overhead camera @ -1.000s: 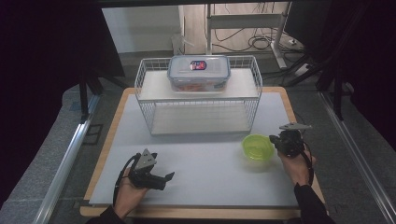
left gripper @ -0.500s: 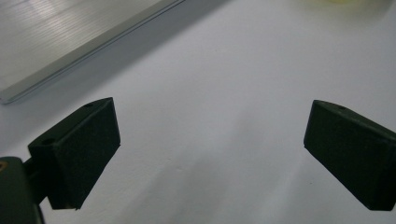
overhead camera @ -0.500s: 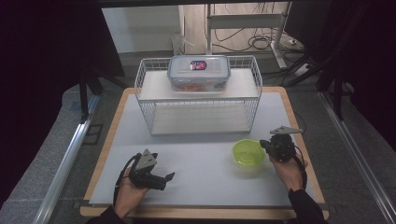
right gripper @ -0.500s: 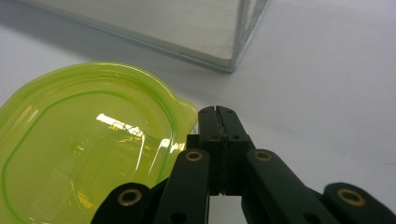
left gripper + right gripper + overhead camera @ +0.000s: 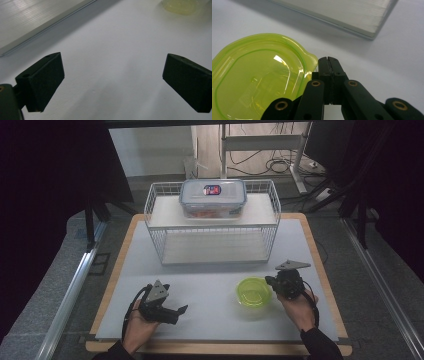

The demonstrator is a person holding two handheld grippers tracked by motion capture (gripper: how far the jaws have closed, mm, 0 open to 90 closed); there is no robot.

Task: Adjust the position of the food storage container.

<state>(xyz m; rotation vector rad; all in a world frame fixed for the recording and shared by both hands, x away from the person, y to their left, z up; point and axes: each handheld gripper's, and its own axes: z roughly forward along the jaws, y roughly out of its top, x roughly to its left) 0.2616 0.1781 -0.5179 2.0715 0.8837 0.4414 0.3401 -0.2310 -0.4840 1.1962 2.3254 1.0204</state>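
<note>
A translucent green dish (image 5: 253,291) lies flat on the white mat, right of the middle; the right gripper view shows the dish (image 5: 259,82) close up, with a small tab on its rim. My right gripper (image 5: 269,281) sits at the dish's right edge. Its jaws (image 5: 328,61) are shut with nothing between them, and they stand right beside the tab, seemingly touching it. My left gripper (image 5: 179,312) rests in the hand near the front left, pointing right. In the left gripper view that gripper (image 5: 112,80) stands wide open over bare mat, the dish (image 5: 180,5) far off.
A white wire rack (image 5: 212,227) stands at the back middle, with a clear lidded food box (image 5: 213,199) on its upper shelf. The white mat (image 5: 210,320) covers a wooden table (image 5: 320,265). The rack's base board (image 5: 352,12) lies just beyond the dish.
The right gripper has slid left and toward the person, and the green dish has moved the same way beside it. The left gripper has stayed put.
</note>
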